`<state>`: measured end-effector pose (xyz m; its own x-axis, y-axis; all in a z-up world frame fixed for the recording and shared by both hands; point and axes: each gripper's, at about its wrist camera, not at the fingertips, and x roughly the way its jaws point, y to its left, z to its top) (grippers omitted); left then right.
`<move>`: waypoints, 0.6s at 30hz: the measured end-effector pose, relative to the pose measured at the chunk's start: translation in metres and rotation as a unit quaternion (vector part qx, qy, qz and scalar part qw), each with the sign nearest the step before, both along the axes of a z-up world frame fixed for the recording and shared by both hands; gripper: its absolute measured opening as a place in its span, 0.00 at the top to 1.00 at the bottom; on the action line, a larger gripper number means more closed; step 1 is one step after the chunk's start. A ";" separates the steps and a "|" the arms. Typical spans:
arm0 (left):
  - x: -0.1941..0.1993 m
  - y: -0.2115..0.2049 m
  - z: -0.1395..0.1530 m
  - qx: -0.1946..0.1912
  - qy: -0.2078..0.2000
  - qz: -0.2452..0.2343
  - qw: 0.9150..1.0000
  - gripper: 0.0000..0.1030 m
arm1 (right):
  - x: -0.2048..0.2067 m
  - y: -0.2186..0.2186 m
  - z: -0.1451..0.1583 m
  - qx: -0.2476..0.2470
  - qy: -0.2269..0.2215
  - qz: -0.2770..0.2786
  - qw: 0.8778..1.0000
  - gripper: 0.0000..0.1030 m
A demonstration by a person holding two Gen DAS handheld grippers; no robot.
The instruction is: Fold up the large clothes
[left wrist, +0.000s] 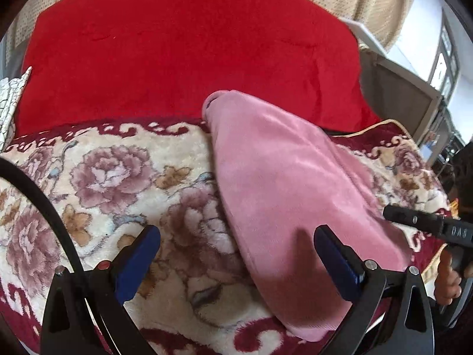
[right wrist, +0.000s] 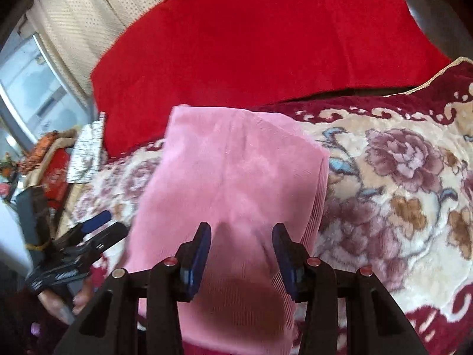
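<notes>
Right wrist view: your right claw [right wrist: 241, 247] stands partly open above the folded pink fleece garment [right wrist: 233, 183], holding nothing; left claw [left wrist: 236, 254] wide, clear for smoothing.

The near end of the pink garment [right wrist: 236, 177] runs off the bottom edge of the right wrist view, so its full length is hidden. In the left wrist view the right gripper [left wrist: 428, 222] is cut off by the right edge, its fingers out of sight. The red blanket [left wrist: 189, 53] is cropped at the top. Clutter [right wrist: 50, 159] at the left of the right wrist view is too blurred to identify. The floral blanket [left wrist: 112, 183] continues unseen beneath the garment.
</notes>
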<state>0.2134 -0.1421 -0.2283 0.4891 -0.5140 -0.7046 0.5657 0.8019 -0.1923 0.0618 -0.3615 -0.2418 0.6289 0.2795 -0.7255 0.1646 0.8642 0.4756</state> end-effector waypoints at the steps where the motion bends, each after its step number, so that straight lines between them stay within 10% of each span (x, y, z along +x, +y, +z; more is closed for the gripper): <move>1: -0.002 -0.002 0.000 0.001 -0.003 -0.006 1.000 0.00 | -0.004 0.003 -0.001 0.000 0.003 0.007 1.000 0.54; 7: -0.015 -0.026 -0.014 0.070 -0.029 -0.036 0.996 0.00 | -0.007 0.016 -0.034 0.002 0.040 0.022 0.999 0.53; 12: -0.014 -0.020 -0.009 0.059 -0.032 -0.032 0.997 0.00 | -0.008 -0.004 -0.021 0.035 0.022 0.011 0.999 0.51; 18: -0.003 -0.016 -0.005 0.015 -0.004 -0.021 1.000 0.00 | -0.010 -0.050 -0.021 0.094 -0.005 -0.052 0.994 0.27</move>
<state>0.2100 -0.1581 -0.2336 0.4732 -0.5136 -0.7157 0.6005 0.7825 -0.1645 0.0516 -0.4115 -0.2624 0.6682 0.3432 -0.6601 0.2430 0.7379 0.6296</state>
